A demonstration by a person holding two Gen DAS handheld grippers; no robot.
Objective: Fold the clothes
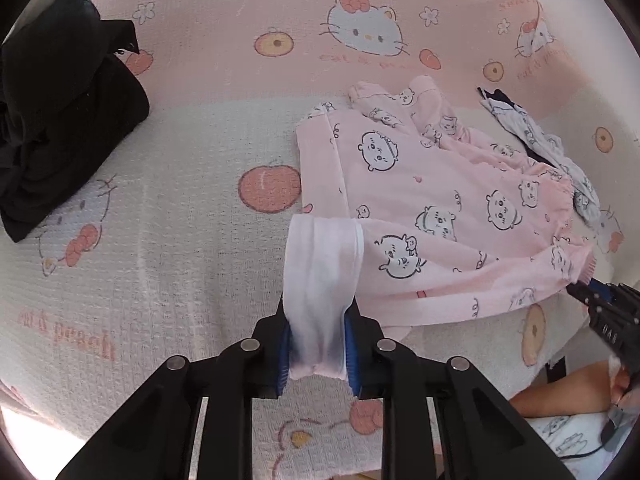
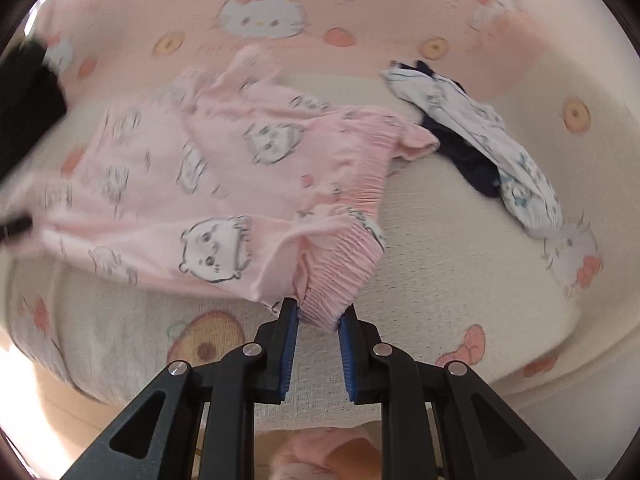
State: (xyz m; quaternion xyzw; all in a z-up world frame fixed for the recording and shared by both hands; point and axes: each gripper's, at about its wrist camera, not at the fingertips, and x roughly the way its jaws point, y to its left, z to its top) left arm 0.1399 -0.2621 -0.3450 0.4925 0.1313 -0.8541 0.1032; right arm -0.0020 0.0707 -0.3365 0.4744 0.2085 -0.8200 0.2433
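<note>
Left wrist view: left gripper (image 1: 316, 344) at bottom centre, clenched on the turned-over leg end of the pink trousers (image 1: 432, 208). The pale inside of the fabric sits between the blue pads (image 1: 283, 354). Trousers lie spread across the centre right of the frame on the bedsheet (image 1: 160, 240), which carries a cat-and-peach print. Black garment (image 1: 60, 120) bunched at the left edge, well apart from the trousers. White and navy garment (image 1: 548, 140) at upper right, just beside the trousers' far edge. Right gripper (image 1: 580, 286) comes in from the right edge, tip on the trousers' near right corner. A forearm (image 1: 560, 396) shows at lower right.

Right wrist view: right gripper (image 2: 318, 312) at bottom centre, grasping the gathered elastic waistband of the pink trousers (image 2: 208, 168). Trousers stretch from there toward the left edge; that part is motion-blurred. White and navy garment (image 2: 480, 136) lies at upper right on the bedsheet (image 2: 440, 240), close to a trouser cuff. Black garment (image 2: 28, 92) at the left edge.
</note>
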